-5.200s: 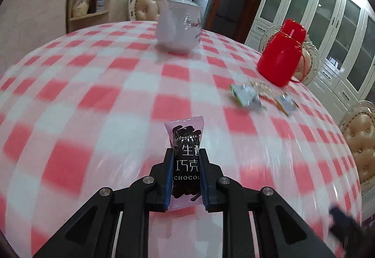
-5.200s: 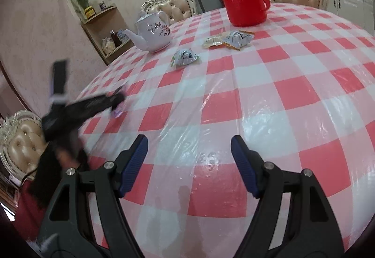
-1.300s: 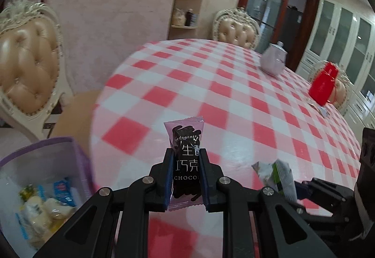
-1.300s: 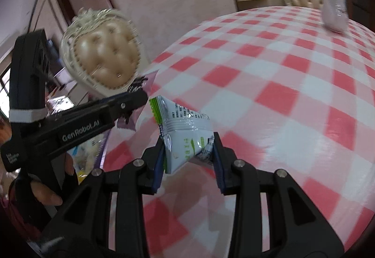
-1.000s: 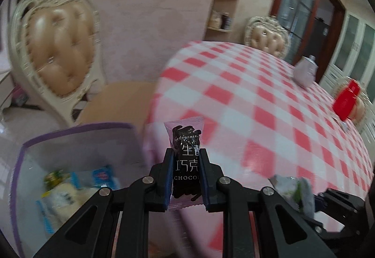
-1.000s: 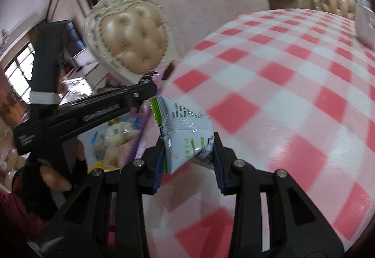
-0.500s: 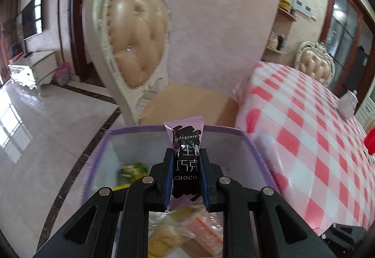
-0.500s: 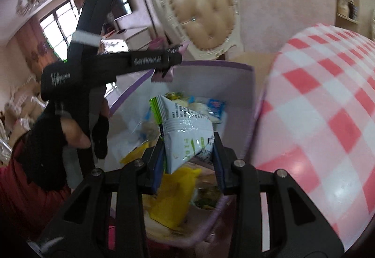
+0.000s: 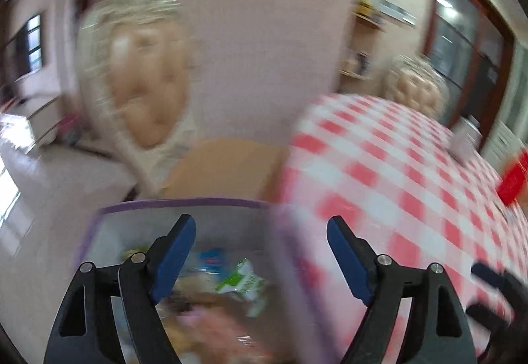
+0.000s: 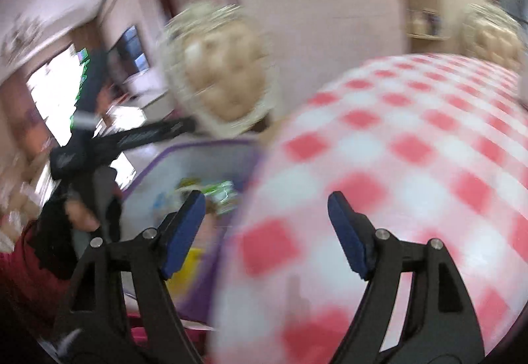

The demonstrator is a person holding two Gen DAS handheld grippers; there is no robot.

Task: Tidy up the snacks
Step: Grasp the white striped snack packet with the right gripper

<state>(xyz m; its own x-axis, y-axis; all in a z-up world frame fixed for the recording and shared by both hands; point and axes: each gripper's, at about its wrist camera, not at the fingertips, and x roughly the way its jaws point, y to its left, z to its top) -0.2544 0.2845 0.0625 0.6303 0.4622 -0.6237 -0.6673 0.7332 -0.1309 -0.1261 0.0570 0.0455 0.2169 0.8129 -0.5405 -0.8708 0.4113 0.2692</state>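
Pink walls and a blurred padded chair (image 9: pixel 142 93) back the checked counter (image 9: pixel 396 172). At lower left sits the purple-rimmed bin (image 9: pixel 178 203), probably there to catch snacks (image 9: pixel 242 279). Left gripper (image 9: pixel 260 253) and right gripper (image 10: pixel 265 227) are opening, nothing between their jaws.

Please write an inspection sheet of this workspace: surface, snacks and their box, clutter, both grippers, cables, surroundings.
Surface: table with red-white checked cloth.
Job's things: purple-rimmed box beside the table edge, holding snack packets, one green-white packet; picture blurred.
Clutter: red object on the far table.
Grippers: left gripper and right gripper jaws opening, nothing between them.
Cables: nothing seen.
Surroundings: padded chair, wall shelf.
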